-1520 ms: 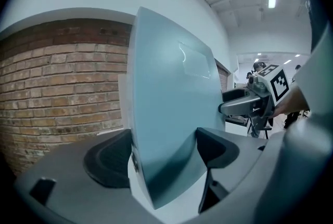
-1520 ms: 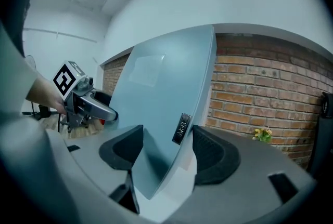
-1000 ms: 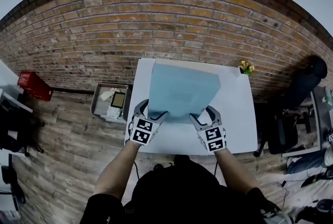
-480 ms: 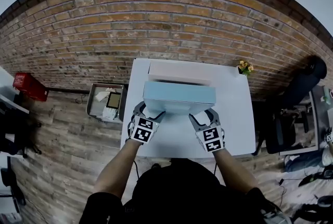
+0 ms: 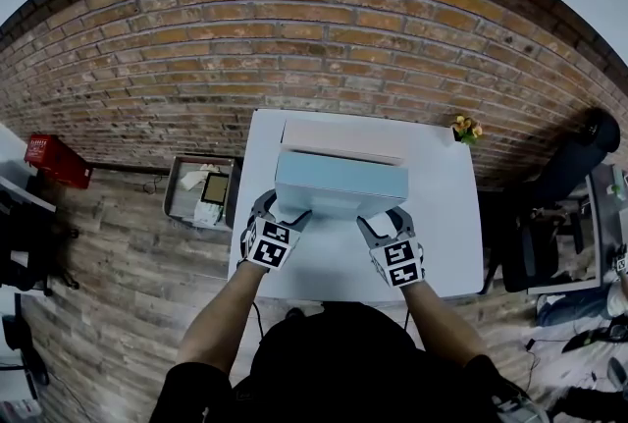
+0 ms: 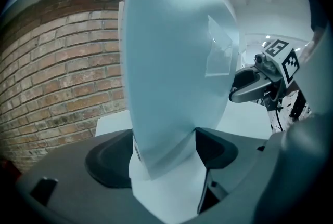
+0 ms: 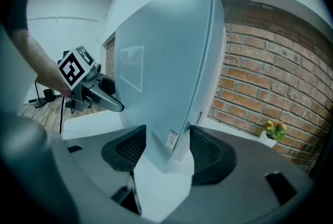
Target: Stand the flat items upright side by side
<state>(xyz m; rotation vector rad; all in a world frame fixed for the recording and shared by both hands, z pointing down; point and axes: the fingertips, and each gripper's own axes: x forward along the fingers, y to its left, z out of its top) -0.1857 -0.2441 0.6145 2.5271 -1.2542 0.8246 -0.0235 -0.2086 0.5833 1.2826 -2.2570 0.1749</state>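
A flat blue box [image 5: 341, 185] stands upright on its long edge on the white table [image 5: 442, 235], just in front of a flat pink box [image 5: 343, 138] that also stands upright, nearer the brick wall [image 5: 314, 38]. The left gripper [image 5: 285, 213] has its jaws clamped fairly wide on the blue box's lower left corner. The right gripper [image 5: 381, 220] has its jaws pressed on the lower right corner. A small flower pot [image 5: 464, 128] sits at the table's far right corner.

No readable text anywhere. Small white sticker [image 7: 170, 140] on blue box [image 7: 161, 77] edge: print too tiny to read. Square markers [image 5: 272, 245] on left hand-held gripper [image 5: 285, 215] and right hand-held gripper [image 5: 381, 221]: patterns only, no letters.
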